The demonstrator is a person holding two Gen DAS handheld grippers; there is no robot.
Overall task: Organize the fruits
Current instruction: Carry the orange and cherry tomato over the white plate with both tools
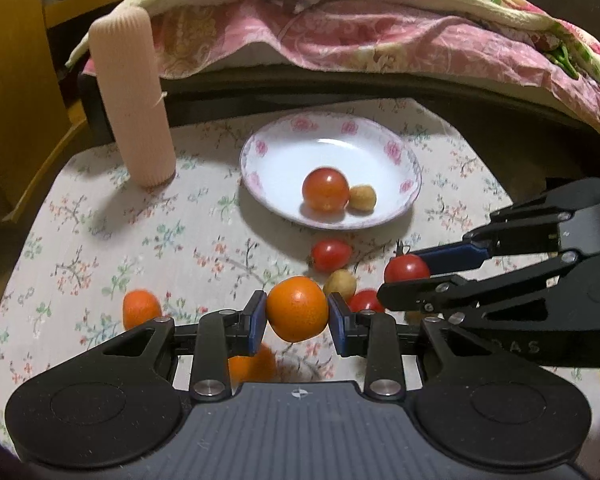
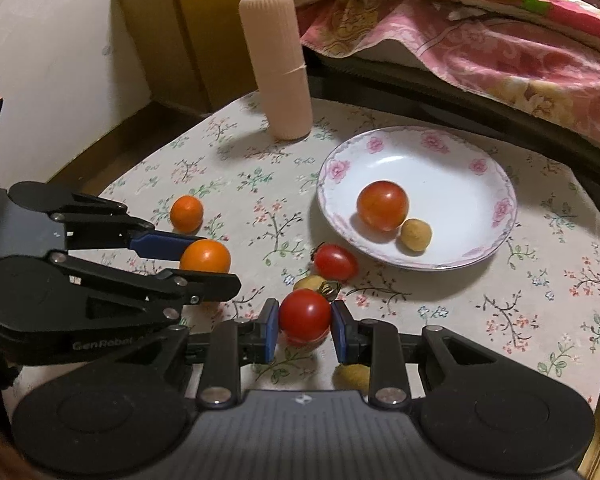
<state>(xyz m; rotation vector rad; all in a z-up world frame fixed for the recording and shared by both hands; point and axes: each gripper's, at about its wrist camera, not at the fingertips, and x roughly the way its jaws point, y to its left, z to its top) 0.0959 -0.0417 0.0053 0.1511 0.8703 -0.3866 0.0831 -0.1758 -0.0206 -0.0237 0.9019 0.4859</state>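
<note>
My left gripper [image 1: 298, 312] is shut on an orange [image 1: 297, 308], held just above the flowered tablecloth. My right gripper [image 2: 305, 318] is shut on a red tomato [image 2: 305, 314] with a green stem; from the left wrist view it shows at the right as the right gripper [image 1: 410, 276], and from the right wrist view the left gripper [image 2: 210, 262] shows at the left. A white plate [image 1: 284, 152] with a pink rose rim holds a large tomato [image 1: 325, 189] and a small yellow-brown fruit [image 1: 362, 198]. Loose on the cloth lie another tomato [image 1: 331, 255], oranges [image 1: 141, 308] and a yellow-brown fruit [image 1: 340, 283].
A tall ribbed pink cylinder [image 1: 130, 96] stands at the back left of the table [image 1: 100, 208]. A bed with a pink flowered quilt [image 1: 380, 32] runs behind. A wooden cabinet [image 1: 16, 80] stands left. One yellow-brown fruit [image 2: 352, 376] lies under my right gripper.
</note>
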